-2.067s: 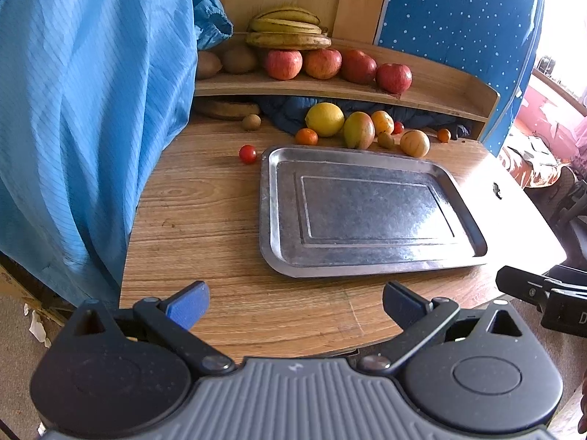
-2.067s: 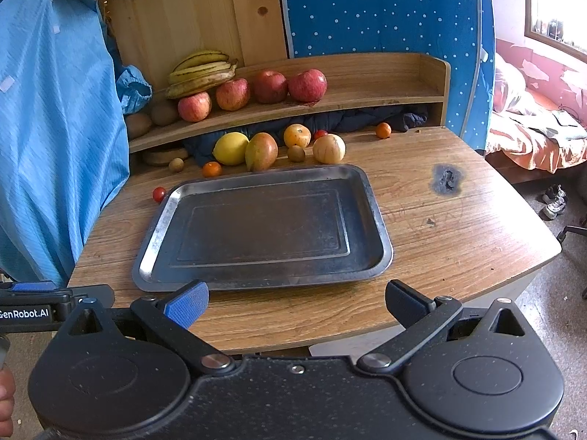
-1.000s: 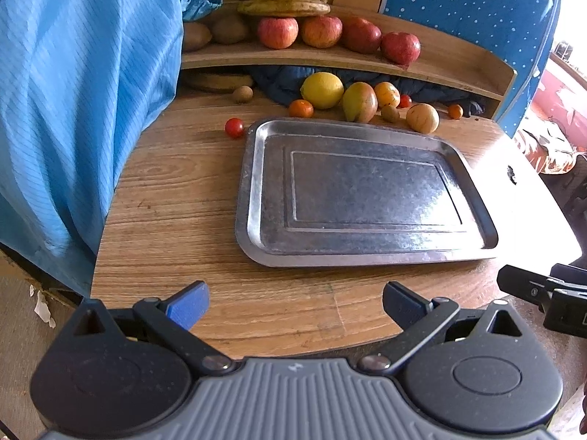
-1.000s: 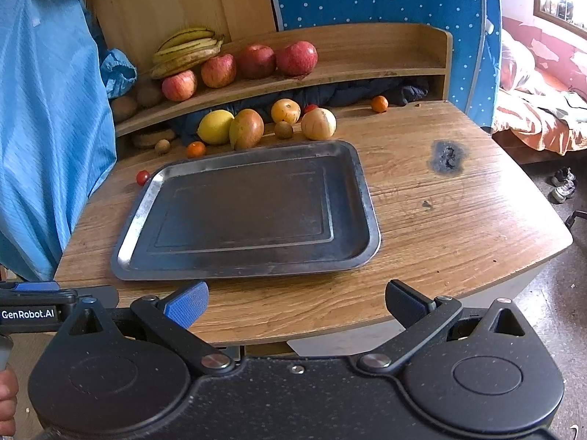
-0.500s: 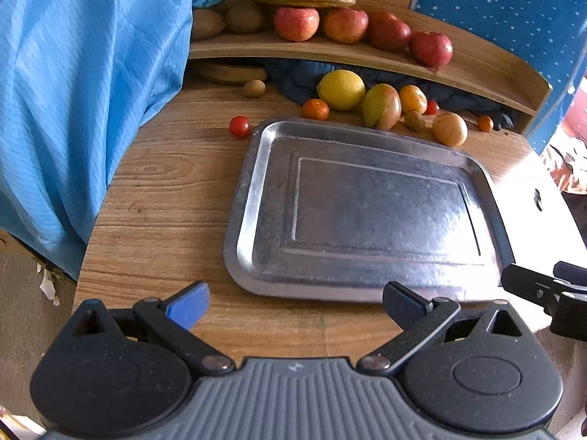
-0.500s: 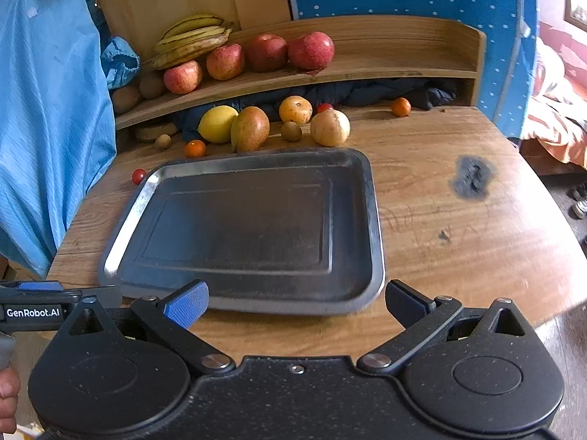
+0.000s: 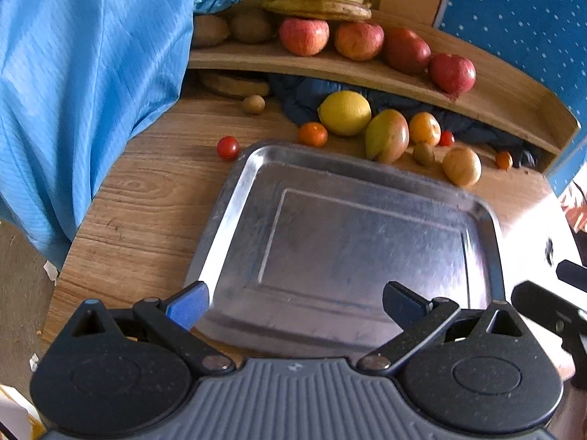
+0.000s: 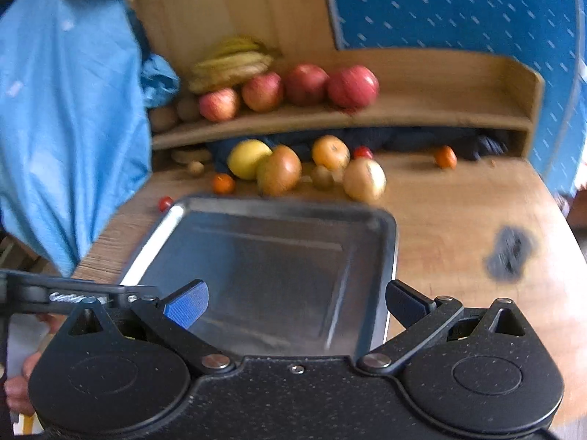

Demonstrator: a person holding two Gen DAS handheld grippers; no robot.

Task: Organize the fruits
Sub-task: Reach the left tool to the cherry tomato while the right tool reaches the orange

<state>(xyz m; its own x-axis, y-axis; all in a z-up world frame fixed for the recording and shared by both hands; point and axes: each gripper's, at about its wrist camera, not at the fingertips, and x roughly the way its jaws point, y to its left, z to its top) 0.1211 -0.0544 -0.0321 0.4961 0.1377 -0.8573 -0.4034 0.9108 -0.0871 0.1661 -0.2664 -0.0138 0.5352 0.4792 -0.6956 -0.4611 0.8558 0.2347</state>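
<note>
both tongs, left [image 7: 295,302] and right [image 8: 296,302], have moved in over the tray [image 7: 234,198], spread wide and empty. loose fruit like the lemon [image 7: 345,113] sits on the desk [image 7: 146,190] beyond it, so picking can likely begin.

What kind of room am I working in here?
Probably a lived-in home room, not a kitchen: a wooden desk with a raised shelf holding apples and bananas, dotted blue fabric behind, and what looks like bedding at the right edge.
</note>
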